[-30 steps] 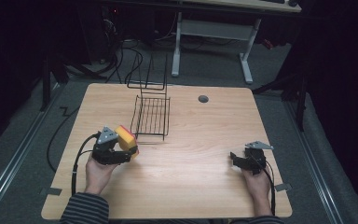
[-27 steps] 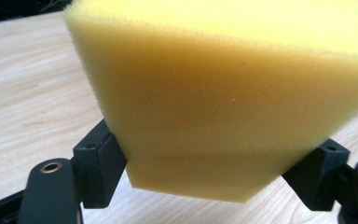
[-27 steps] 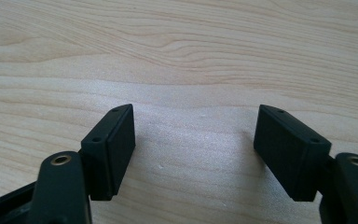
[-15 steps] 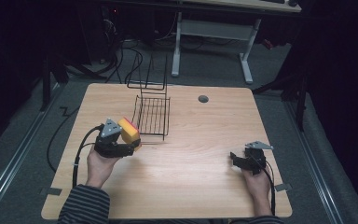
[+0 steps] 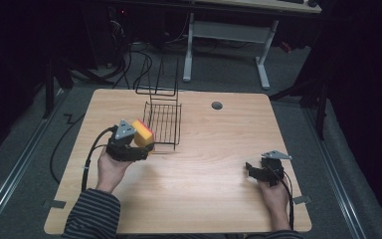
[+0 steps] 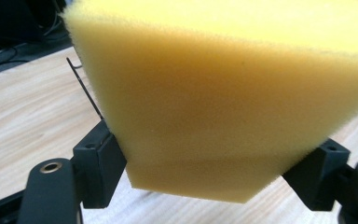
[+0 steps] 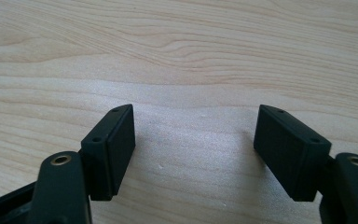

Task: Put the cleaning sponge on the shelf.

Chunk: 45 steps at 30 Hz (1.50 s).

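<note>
The yellow sponge [image 6: 223, 93], red on one face in the high view, is clamped between the fingers of the left gripper [image 5: 142, 144], held clear of the tabletop [image 5: 214, 189] just beside the front left corner of the black wire rack [image 5: 163, 122]. The right gripper [image 5: 252, 169] rests low at the tabletop's right front, well apart from the sponge, its fingers [image 7: 109, 149] spread wide with nothing between them.

Left tool [image 5: 142, 144] with sponge [image 5: 142, 133] lifted, nearer wire rack [image 5: 164, 122]
</note>
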Each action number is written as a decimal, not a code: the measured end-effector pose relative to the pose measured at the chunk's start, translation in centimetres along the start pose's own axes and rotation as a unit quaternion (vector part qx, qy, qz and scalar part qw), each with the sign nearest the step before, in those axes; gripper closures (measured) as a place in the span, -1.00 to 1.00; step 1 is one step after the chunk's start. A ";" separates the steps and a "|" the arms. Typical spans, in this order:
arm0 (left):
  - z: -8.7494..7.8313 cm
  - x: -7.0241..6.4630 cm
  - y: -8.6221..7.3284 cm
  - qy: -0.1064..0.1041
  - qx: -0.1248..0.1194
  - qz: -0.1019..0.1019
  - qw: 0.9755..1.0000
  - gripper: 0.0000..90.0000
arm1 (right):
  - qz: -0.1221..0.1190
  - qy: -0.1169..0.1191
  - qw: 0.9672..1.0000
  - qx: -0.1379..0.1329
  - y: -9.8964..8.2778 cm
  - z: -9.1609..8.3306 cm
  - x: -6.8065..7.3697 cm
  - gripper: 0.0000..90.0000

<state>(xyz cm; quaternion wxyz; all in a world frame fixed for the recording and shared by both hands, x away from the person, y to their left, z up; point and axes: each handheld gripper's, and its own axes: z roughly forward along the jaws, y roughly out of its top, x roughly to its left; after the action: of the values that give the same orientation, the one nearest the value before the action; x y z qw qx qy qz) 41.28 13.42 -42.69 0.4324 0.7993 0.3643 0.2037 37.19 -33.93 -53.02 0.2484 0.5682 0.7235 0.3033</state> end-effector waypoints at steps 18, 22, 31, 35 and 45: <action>3.0 0.7 1.7 0.004 0.000 -0.004 1.000 -0.47 | 0.000 0.001 1.000 0.000 0.0 0.0 0.0 -0.34; 3.6 0.8 2.1 0.005 -0.002 -0.002 1.000 -0.47 | 0.001 0.001 1.000 0.000 0.0 0.0 0.0 -0.34; 6.1 1.8 2.6 0.018 0.004 -0.011 1.000 -0.47 | 0.001 0.001 1.000 0.000 0.0 0.0 0.0 -0.34; 7.3 2.7 2.4 0.023 0.004 -0.030 0.999 -0.47 | 0.002 0.001 1.000 0.000 0.0 0.0 0.0 -0.34; 9.5 3.1 3.5 0.032 0.022 -0.031 0.999 -0.47 | 0.000 0.001 1.000 0.000 0.0 0.0 0.0 -0.34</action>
<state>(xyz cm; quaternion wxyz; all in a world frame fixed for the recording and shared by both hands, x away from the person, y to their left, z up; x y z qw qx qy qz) 50.83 9.36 -44.86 0.4087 0.7900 0.4073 0.2073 37.19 -33.92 -53.03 0.2478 0.5680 0.7234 0.3043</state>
